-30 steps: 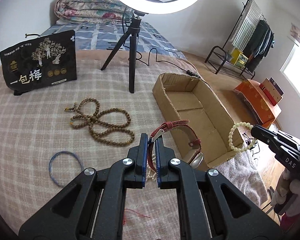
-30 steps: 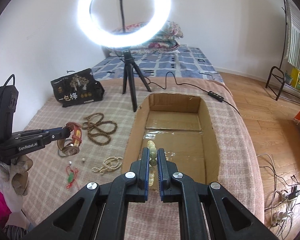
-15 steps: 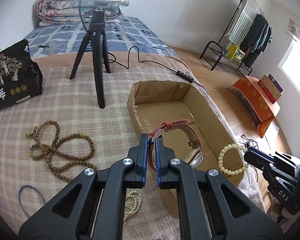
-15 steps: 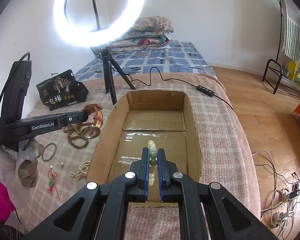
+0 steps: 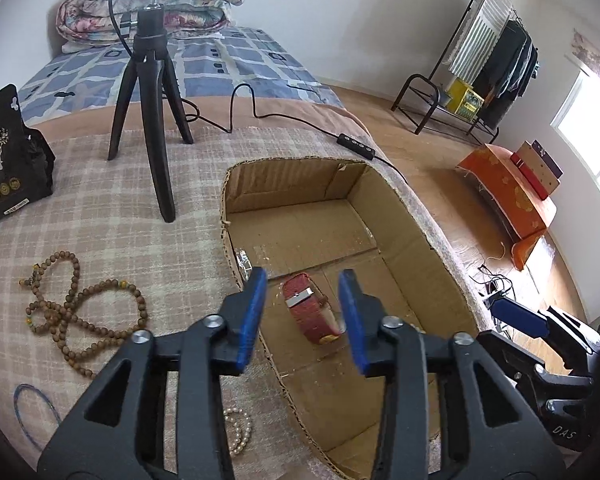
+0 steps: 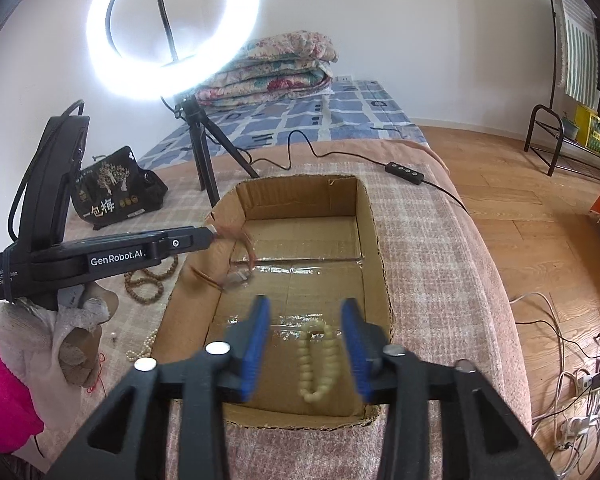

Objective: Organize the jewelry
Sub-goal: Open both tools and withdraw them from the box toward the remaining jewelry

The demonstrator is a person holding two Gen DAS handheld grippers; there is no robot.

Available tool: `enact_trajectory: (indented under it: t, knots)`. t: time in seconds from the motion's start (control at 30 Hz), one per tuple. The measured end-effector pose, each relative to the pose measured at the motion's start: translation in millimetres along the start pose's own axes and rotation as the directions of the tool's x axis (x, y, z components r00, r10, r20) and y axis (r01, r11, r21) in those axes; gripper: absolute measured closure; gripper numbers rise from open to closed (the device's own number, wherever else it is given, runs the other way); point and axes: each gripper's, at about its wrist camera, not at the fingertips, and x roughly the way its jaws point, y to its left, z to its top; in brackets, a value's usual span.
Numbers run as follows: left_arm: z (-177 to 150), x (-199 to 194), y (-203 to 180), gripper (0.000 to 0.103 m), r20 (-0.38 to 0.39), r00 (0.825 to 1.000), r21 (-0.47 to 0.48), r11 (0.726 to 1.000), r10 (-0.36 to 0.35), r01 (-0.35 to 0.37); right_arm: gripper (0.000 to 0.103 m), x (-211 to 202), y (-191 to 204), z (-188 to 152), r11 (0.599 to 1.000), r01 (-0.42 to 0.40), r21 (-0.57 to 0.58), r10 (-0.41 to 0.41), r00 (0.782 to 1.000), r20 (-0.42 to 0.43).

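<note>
- Over the open brown cardboard box [image 5: 416, 240], lower centre of frame, our left claw [image 5: 302, 314] gapes empty; the red strap watch [image 5: 310, 314] lies inside.
- Our right claw [image 6: 305, 344] gapes wide too, the cream bead bracelet [image 6: 316, 360] blurred between its fingers, inside the box.

Pretty bright room, ring light [image 6: 172, 28] blown out white. Heavy fisheye bending, dark corners. Falling bracelet [image 6: 316, 360] motion-blurred.
</note>
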Motion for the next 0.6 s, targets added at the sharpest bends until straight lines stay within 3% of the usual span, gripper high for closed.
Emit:
enact_trajectory:
  t: [0.07, 0.3, 0.6]
  knots:
    - [0, -4, 2, 0.059, 0.006, 1.000, 0.002, 1.000, 0.003, -0.003, 0.039, -1, 2, -1, 1.000, 0.006, -0.003, -0.006, 1.000, 0.003]
    - [-2, -20, 10, 0.059, 0.014, 1.000, -0.005, 1.000, 0.015, -0.015, 0.021, -8, 13, -4, 0.999, 0.044, -0.020, -0.044, 0.999, 0.009]
    - [-7, -64, 24, 0.059, 0.070, 0.997, -0.007, 1.000, 0.029, -0.029, 0.013, -29, 31, -6, 0.995, 0.099, -0.033, -0.098, 0.995, 0.037]
